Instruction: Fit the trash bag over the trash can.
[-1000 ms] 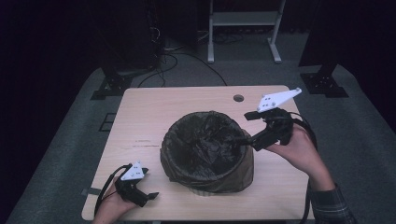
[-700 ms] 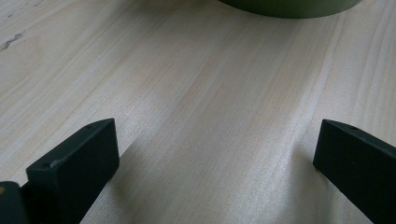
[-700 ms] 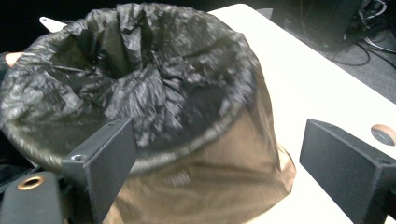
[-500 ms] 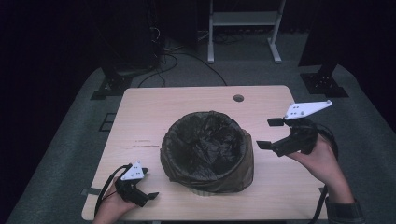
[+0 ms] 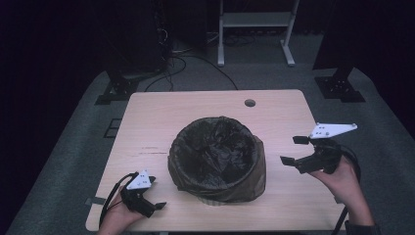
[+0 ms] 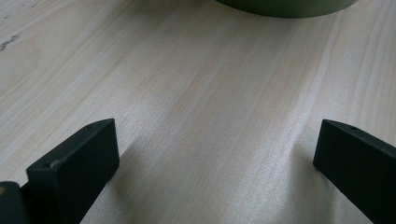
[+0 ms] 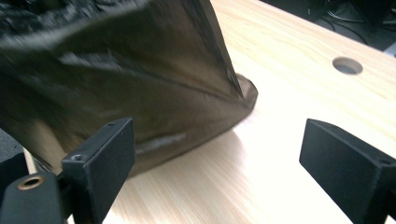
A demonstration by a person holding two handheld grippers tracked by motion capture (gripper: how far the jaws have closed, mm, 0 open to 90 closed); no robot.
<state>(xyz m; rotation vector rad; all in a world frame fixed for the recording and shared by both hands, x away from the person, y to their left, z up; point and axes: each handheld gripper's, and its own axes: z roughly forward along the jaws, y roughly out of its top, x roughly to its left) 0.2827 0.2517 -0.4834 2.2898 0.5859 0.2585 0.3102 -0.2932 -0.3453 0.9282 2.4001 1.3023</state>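
Since one second ago, the right gripper (image 5: 294, 150) has left the rim of the bin and now hovers above the table (image 5: 161, 117), well apart from the bin's right side; the left gripper (image 5: 155, 196) has stayed in its place near the front left corner.

Largest thing on the table is the bin (image 5: 218, 161), standing in the middle, lined with a dark bag (image 7: 140, 84) whose edge is folded down over the outside wall. I judge the fitting of this bag is done or nearly done, and this is why the right hand (image 5: 342, 181) drew away. In the right gripper view the bag hangs ahead of the left jaw and a little between the two jaws — but nothing touches them. These jaws are wide apart and hold nothing.

In the left gripper view only bare wood lies between the jaws, and the green base of the bin (image 6: 285, 5) is far ahead of them. These jaws too stand wide apart, empty — probably resting while the other hand worked.

Beyond the right jaw, a small round hole (image 7: 347, 65) is in the table.
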